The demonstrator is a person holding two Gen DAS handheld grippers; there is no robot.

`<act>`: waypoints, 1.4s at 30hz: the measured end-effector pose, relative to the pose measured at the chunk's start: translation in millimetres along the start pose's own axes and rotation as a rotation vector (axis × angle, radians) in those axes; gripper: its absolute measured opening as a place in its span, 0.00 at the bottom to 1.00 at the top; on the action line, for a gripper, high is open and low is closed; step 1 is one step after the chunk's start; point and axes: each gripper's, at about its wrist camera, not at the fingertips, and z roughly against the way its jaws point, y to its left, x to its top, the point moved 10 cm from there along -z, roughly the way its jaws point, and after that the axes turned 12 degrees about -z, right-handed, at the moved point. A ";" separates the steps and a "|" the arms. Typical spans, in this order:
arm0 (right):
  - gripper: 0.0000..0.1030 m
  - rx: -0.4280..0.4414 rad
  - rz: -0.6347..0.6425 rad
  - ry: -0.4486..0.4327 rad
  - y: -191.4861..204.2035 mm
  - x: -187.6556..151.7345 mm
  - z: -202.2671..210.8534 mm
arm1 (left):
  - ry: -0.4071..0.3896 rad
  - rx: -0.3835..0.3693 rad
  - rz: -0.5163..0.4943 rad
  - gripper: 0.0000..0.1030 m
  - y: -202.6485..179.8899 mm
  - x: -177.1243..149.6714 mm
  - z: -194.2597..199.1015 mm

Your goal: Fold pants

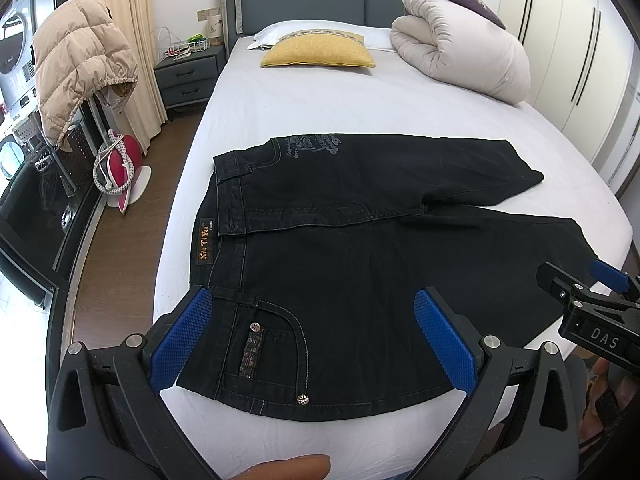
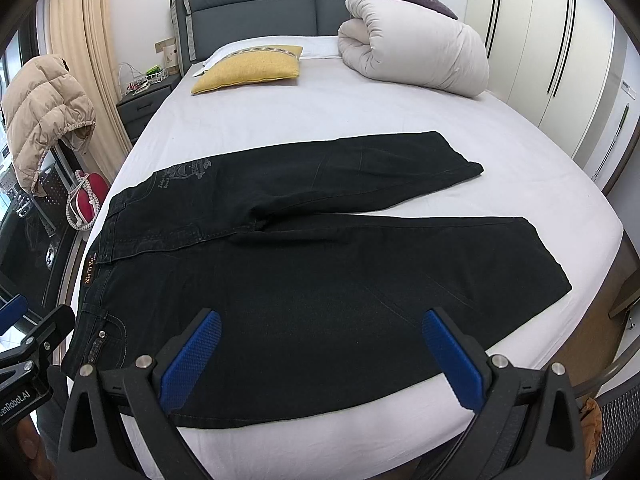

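Black jeans (image 1: 360,256) lie flat across the white bed, waistband to the left, both legs spread to the right; they also show in the right wrist view (image 2: 320,264). My left gripper (image 1: 316,320) is open and empty, hovering over the near hip pocket by the waistband. My right gripper (image 2: 322,344) is open and empty, hovering over the thigh of the near leg, and shows at the right edge of the left wrist view (image 1: 576,280). The left gripper's side shows at the left edge of the right wrist view (image 2: 28,336).
On the bed (image 1: 304,96) are a yellow cushion (image 1: 320,54) and a rolled white duvet (image 1: 460,48) near the headboard. A nightstand (image 1: 188,76), a beige puffer jacket (image 1: 76,64) and a red item (image 1: 124,160) stand left of the bed. Wardrobes (image 1: 580,52) line the right.
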 end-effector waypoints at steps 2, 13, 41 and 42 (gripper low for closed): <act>1.00 -0.001 0.000 0.000 0.0 0.1 -0.1 | 0.001 0.000 0.000 1.00 0.0 0.3 0.1; 1.00 0.000 0.000 0.001 0.5 -1.1 0.0 | 0.002 0.004 -0.003 1.00 1.2 -9.3 -8.0; 1.00 0.157 -0.009 -0.036 4.9 33.6 -18.2 | 0.037 -0.030 -0.032 1.00 23.2 27.1 -67.8; 1.00 0.176 -0.007 -0.037 5.9 39.3 -22.2 | 0.057 -0.023 -0.006 1.00 28.1 25.1 -76.0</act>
